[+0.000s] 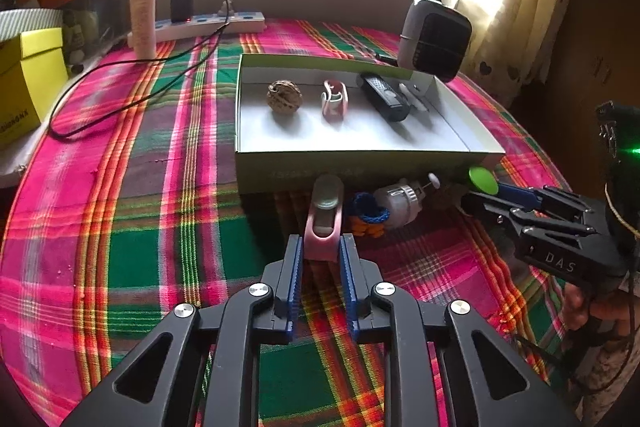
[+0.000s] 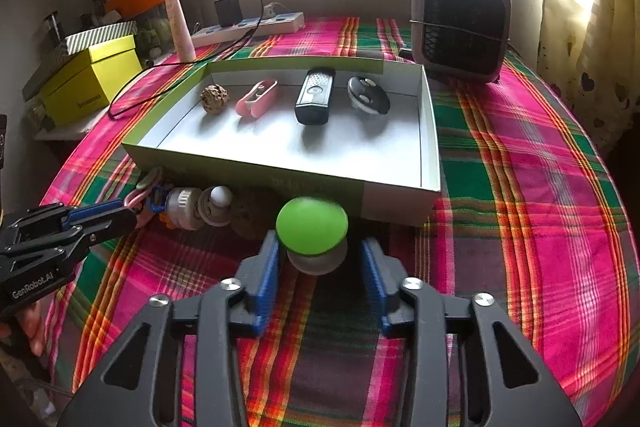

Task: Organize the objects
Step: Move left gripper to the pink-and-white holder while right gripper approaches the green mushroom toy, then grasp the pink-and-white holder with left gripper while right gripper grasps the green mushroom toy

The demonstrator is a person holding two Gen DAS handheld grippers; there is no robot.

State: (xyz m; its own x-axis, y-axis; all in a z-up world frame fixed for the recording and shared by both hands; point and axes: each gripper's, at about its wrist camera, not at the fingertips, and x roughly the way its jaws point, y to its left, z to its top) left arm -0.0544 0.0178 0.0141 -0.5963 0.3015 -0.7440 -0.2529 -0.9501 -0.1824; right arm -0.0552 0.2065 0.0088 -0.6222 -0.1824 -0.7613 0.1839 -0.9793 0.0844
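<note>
Currently, two items in hand, both on the plaid tablecloth (image 1: pixel 120 187) just outside the near wall of the open box (image 1: pixel 360 169).

Item one: pink clip (image 1: pixel 325 227). Long axis runs straight ahead of the left gripper (image 1: pixel 320 247), toward the box wall. Its near end sits between the blue pads, which press on both sides: pinched.

Item two: green-capped mushroom piece (image 2: pixel 311 225). Stands upright near the box's near right corner, directly ahead of the right gripper (image 2: pixel 320 255). Left pad touches the white base; right pad stands apart from it: jaws spread, not yet gripping.

Box contents, one row along the far wall: walnut (image 2: pixel 215 99), a second pink clip (image 2: pixel 257 97), black remote (image 2: pixel 315 95), round grey device (image 2: pixel 368 95).

Judgement: each item is nearest its own gripper; the box lies just beyond both.
</note>
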